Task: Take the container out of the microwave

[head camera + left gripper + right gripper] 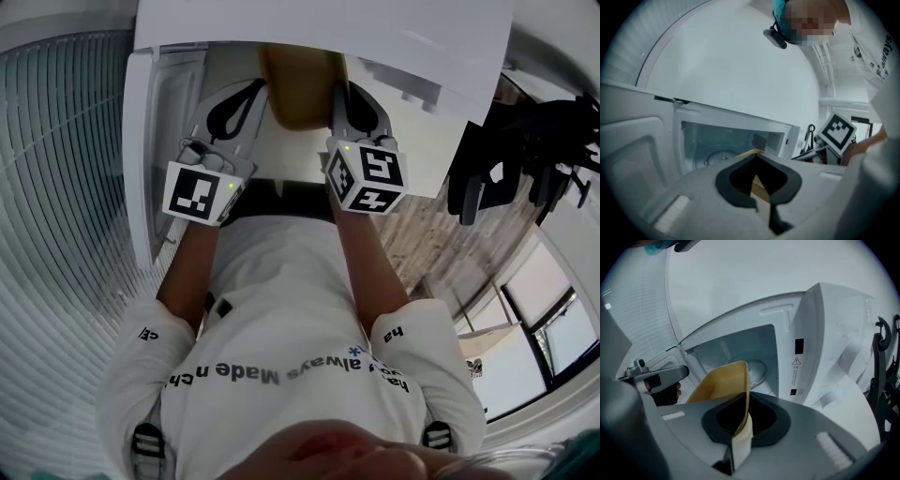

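- Right gripper [739, 437]: jaws drawn almost together, pinching the right side wall of the container [719, 383] just under its rim.
- Left gripper [761, 199]: jaws likewise narrowed onto a thin yellow wall, taken to be the container's opposite side.
- Container: yellow and open-topped, with no contents showing. It is carried in the air between the two grippers just in front of the mouth of the microwave [740, 348], resting on nothing. One grip on each side wall is likely why it rides level instead of tipping.
- Microwave: white, with its turntable [715, 157] bare. The door [155, 141] is swung wide to the left, which leaves the way out unobstructed.
- Head view only: shows both grippers at once, flanking the container, with the person's forearms behind them. It shows neither the pinch itself nor the cavity floor.
- Gripper views only: show the wall caught between each pair of jaws and the empty cavity beyond. The left gripper view also catches the right gripper's marker cube [838, 132] off to the side.
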### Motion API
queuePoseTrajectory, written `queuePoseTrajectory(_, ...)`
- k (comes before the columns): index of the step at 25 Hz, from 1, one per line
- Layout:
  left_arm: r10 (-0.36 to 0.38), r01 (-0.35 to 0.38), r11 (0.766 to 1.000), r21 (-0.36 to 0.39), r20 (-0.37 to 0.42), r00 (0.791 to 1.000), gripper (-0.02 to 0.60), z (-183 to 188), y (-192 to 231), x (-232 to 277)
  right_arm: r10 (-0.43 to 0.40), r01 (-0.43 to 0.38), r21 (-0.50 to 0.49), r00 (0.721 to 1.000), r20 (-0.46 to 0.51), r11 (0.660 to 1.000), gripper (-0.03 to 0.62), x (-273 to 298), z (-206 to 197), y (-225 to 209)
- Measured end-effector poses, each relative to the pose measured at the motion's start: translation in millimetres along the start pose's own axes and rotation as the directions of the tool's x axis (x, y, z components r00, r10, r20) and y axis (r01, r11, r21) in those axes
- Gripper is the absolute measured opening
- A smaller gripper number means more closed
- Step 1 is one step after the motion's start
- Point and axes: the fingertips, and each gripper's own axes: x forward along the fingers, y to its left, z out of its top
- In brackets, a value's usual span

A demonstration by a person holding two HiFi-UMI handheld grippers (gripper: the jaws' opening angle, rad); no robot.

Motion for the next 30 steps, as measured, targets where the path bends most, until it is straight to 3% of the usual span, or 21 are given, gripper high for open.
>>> queuePoseTrajectory(11,-0.023,0.023,1.000,-0.010,-0.015,1.000,0.003,-7.1,-18.5,2.1,0.009,-0.009,0.005,0.999,-0.040,1.000,0.014,-29.6,-26.6,-16.1)
queuePoseTrajectory(30,-0.057,0.056,0.998,-0.026,-0.061,0.996,0.003,-44.2,-40.0,9.2,-0.120,0.122,0.060,0.992,-0.043,0.991,0.014,-58.6,-84.6,-72.9)
